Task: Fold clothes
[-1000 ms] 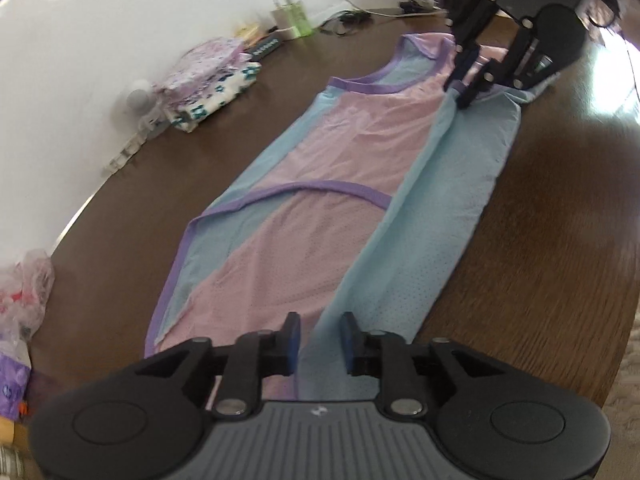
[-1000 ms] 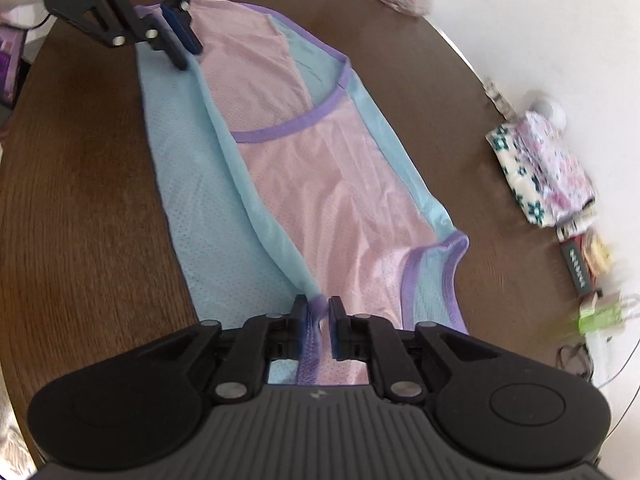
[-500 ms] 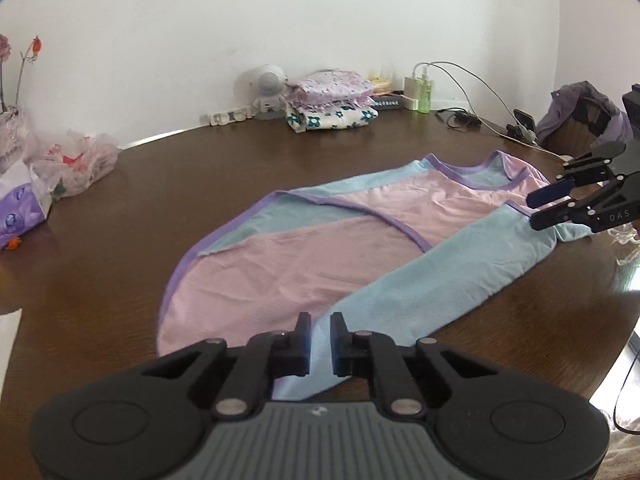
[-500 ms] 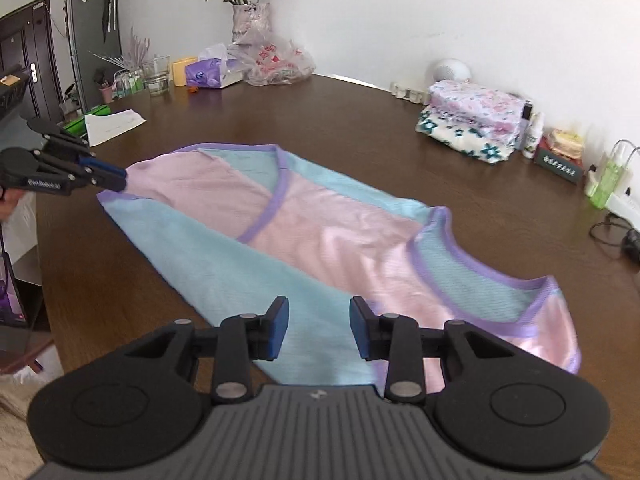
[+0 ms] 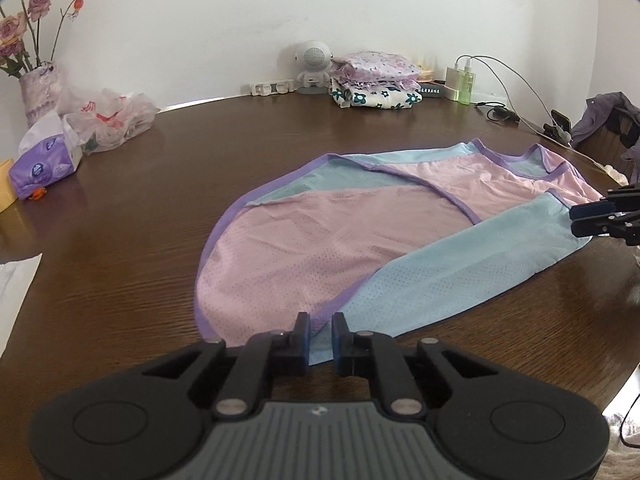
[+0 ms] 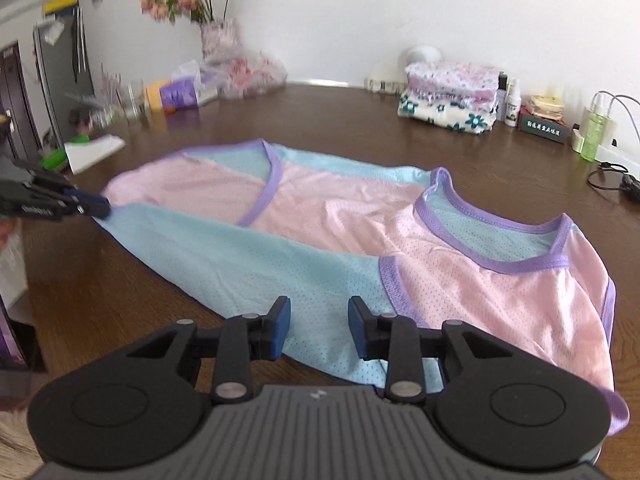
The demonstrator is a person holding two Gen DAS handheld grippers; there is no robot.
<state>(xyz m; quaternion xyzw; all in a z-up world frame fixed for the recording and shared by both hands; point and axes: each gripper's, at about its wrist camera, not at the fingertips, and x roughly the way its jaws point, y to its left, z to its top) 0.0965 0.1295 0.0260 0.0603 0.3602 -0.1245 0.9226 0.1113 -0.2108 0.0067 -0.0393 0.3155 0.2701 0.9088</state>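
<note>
A sleeveless mesh top, pink and light blue with purple trim, lies flat on the brown table, one blue side folded over the pink. In the left wrist view my left gripper is shut on the hem corner, with cloth pinched in the narrow gap. The right wrist view shows the same gripper at the top's far left tip. My right gripper stands open just above the blue shoulder edge, its pads off the cloth. It also shows at the right edge of the left wrist view.
A stack of folded clothes sits at the back by the wall, beside a small round speaker and a green bottle with cables. A plastic bag, a tissue pack and a flower vase stand at the left.
Both grippers have rolled from tilted to level. The right gripper let go of the purple trim and opened. The left gripper's fingers narrowed onto the hem.
</note>
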